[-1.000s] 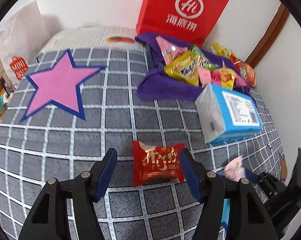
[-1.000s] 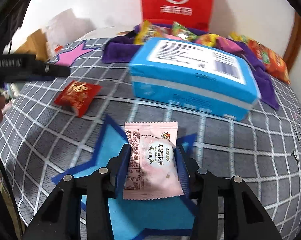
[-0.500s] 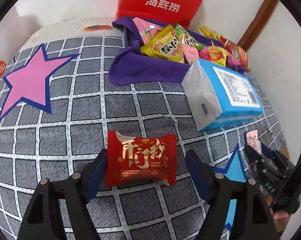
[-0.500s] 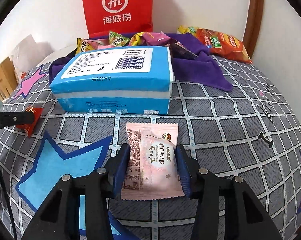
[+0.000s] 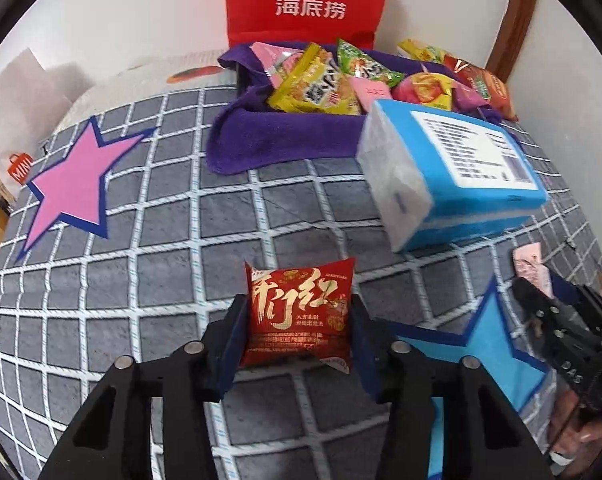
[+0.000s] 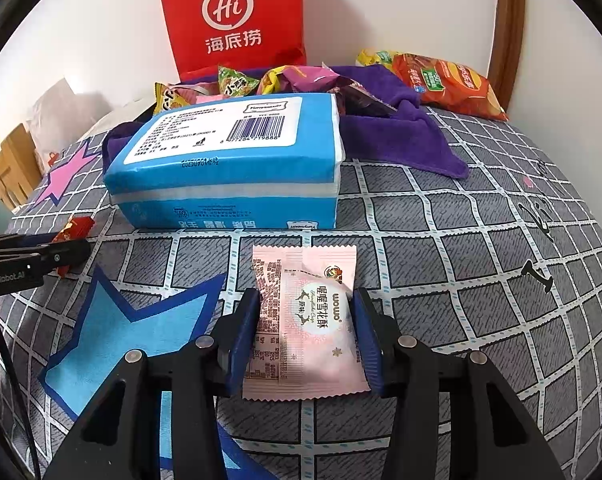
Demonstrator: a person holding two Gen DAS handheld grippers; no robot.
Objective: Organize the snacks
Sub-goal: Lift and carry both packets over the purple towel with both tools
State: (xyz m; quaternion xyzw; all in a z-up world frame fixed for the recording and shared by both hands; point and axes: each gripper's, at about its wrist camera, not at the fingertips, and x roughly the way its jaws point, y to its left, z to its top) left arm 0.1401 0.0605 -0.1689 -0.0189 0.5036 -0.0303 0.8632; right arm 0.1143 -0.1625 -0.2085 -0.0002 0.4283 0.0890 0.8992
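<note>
- The left tool (image 5: pixel 299 328) grips the red snack (image 5: pixel 299 314) between its blue pads, the pack raised above the checked bed (image 5: pixel 161 264).
- The right tool (image 6: pixel 307 336) clamps the pink snack (image 6: pixel 305 320) between its pads, over the bed beside the blue star (image 6: pixel 129 340).
- A blue tissue pack (image 6: pixel 229 168) lies ahead of both; more snacks (image 5: pixel 333 84) sit on the purple cloth (image 5: pixel 261 140) behind it.

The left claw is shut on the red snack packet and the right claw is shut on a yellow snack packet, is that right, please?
Not quite: the right claw is shut on a pink snack packet, as the right wrist view shows. The left claw is indeed shut on the red snack packet.
</note>
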